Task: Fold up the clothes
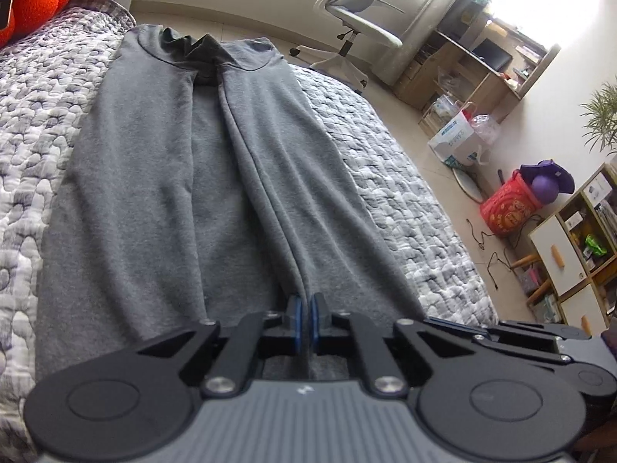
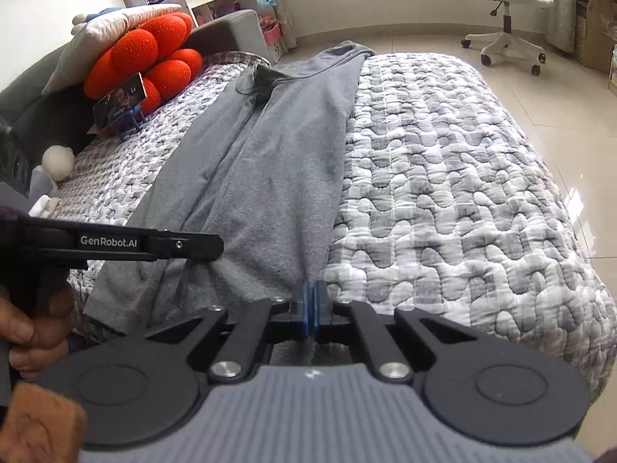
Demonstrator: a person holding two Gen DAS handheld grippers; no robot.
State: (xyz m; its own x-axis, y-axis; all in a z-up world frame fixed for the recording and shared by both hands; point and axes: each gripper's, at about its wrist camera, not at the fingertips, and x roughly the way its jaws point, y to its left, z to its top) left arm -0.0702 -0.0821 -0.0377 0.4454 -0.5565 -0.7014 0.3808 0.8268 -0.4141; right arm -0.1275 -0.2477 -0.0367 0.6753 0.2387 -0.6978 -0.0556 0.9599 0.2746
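Observation:
A grey long-sleeved shirt (image 1: 162, 177) lies lengthwise on the quilted bed, its collar at the far end and both sides folded in toward the middle. My left gripper (image 1: 306, 306) is shut on the near hem where the right flap's edge ends. In the right wrist view the same grey shirt (image 2: 277, 177) stretches away, and my right gripper (image 2: 311, 293) is shut on its near right hem corner. The left gripper's black body (image 2: 146, 245) reaches in from the left, held by a hand (image 2: 34, 328).
The grey-and-white quilt (image 2: 443, 193) covers the bed. A red ball cushion (image 2: 150, 54) and a phone on a blue stand (image 2: 121, 102) sit near the headboard. An office chair (image 1: 354, 15), shelves and bags stand on the tiled floor beyond the bed.

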